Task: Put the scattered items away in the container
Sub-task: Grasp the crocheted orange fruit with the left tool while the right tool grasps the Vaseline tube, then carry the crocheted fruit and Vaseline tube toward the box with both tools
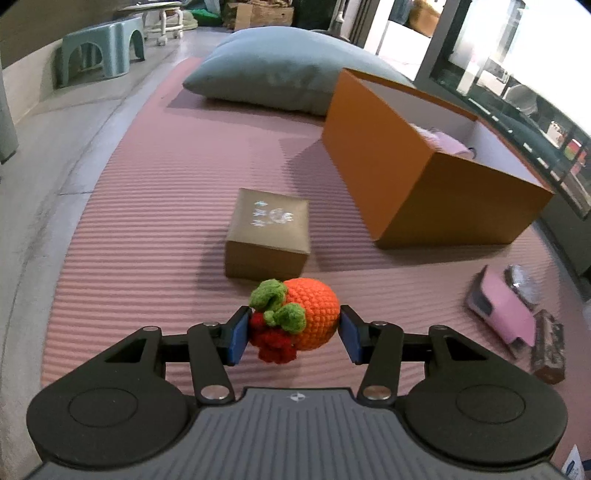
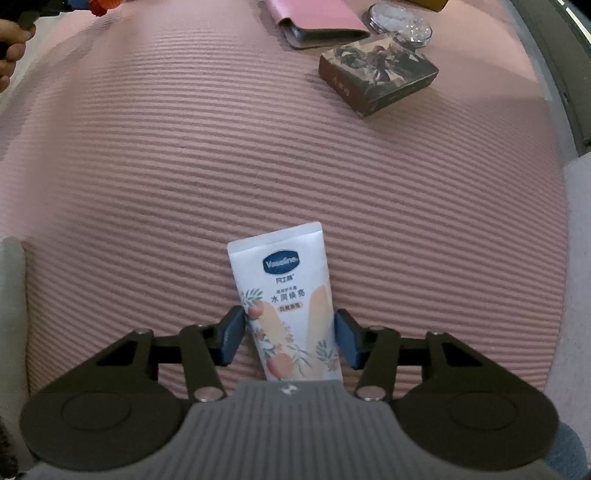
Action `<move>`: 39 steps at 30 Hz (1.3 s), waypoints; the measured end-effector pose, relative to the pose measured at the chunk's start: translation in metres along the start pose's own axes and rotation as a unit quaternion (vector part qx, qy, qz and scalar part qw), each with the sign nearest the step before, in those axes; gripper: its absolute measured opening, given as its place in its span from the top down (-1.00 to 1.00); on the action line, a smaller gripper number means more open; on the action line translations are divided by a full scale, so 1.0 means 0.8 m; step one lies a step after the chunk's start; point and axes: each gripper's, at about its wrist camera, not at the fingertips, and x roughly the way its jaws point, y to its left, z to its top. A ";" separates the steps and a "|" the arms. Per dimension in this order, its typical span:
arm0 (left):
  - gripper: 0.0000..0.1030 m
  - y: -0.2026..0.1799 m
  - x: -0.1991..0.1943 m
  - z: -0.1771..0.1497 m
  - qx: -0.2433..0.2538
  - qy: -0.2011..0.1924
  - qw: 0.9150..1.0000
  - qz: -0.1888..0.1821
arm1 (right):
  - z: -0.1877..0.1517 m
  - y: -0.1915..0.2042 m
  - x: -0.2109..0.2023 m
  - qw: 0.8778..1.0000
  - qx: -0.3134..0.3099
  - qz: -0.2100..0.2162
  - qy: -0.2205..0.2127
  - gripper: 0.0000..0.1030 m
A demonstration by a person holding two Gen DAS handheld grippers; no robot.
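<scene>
Crocheted orange toy [image 1: 303,317] clamped in left gripper [image 1: 293,334] jaws, short of orange box [image 1: 436,184]; carry above rim before releasing. Right gripper [image 2: 290,339] jaws grasp lotion tube [image 2: 291,302] over mat [image 2: 258,166].

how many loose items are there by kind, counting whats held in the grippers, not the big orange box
Crocheted toys: 1, the orange fruit in the left gripper
Tubes: 1, the Vaseline tube between the right gripper's fingers
Small boxes: 2, the brown box and the printed box
Pink cases: 1
Clear round items: 1
Total: 6
</scene>
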 end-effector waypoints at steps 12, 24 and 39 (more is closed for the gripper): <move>-0.14 -0.034 -0.026 -0.002 0.008 -0.019 0.999 -0.030 | 0.021 -0.005 -0.022 0.998 0.044 -0.002 -0.034 0.02; -0.14 -0.045 -0.034 -0.010 0.011 -0.020 0.999 -0.036 | 0.058 0.006 -0.004 0.996 0.060 -0.002 -0.062 0.01; -0.14 -0.043 -0.042 -0.011 0.004 -0.024 0.999 -0.039 | 0.052 0.012 -0.022 0.993 0.105 -0.002 -0.047 0.05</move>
